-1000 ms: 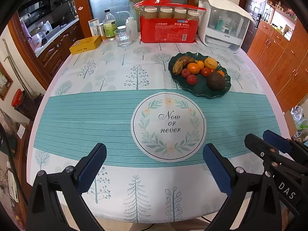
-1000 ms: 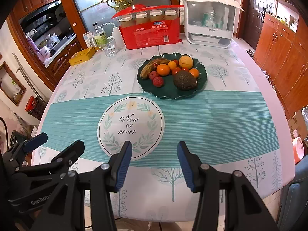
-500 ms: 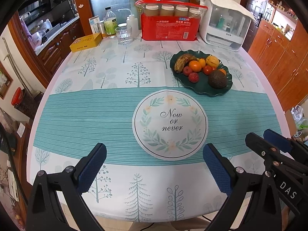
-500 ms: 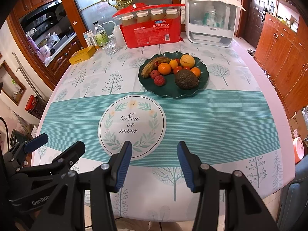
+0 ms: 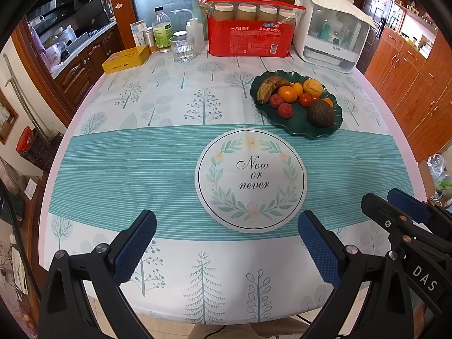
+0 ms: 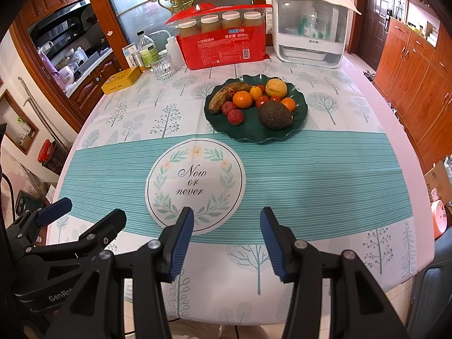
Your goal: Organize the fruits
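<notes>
Both views have crept slightly nearer the plate (image 6: 299, 107) of fruit, so I hold left gripper (image 5: 226, 243) and right gripper (image 6: 226, 243) wide, empty, ready.

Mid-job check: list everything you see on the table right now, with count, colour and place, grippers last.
plate: 1, dark green, table's far right half
banana: 1, browned yellow, plate's left
avocado: 1, dark, plate's front right
lychees: 2, red, plate's front left
other round fruits: several, orange, red, yellow, plate's back
red package: 1, far edge, holding four cup stacks
white box: 1, far right
glass: 1, clear, far left
yellow tin: 1, far left
bottles: several, behind glass
left gripper: open, near edge
right gripper: open, near edge
</notes>
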Demonstrator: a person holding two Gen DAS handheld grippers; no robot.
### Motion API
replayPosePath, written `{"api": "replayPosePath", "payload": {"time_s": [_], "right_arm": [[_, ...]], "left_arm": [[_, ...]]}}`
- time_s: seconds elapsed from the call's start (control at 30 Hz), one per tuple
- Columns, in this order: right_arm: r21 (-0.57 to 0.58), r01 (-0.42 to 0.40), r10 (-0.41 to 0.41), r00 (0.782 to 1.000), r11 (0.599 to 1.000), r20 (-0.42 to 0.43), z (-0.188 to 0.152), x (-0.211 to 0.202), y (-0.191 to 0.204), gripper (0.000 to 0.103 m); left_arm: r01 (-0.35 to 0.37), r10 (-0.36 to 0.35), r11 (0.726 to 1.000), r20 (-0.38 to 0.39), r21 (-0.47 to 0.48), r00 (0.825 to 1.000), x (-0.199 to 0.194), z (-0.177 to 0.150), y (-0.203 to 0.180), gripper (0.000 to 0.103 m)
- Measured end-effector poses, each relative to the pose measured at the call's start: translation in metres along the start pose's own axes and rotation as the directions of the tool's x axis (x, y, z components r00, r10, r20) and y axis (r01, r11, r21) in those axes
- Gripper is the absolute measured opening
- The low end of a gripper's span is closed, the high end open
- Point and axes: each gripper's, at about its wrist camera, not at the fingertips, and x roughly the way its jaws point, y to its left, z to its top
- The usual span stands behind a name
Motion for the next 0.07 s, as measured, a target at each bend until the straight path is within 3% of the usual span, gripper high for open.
{"api": "replayPosePath", "payload": {"time_s": [0.07], "right_arm": [[-0.001, 0.000, 0.000, 1.000, 1.000, 0.001, 0.0015, 0.0000, -0.0005, 0.049]], "left_arm": [[0.002, -0.002, 1.000, -0.002, -0.001, 1.000, 0.0000, -0.0008, 0.0003, 0.100]]}}
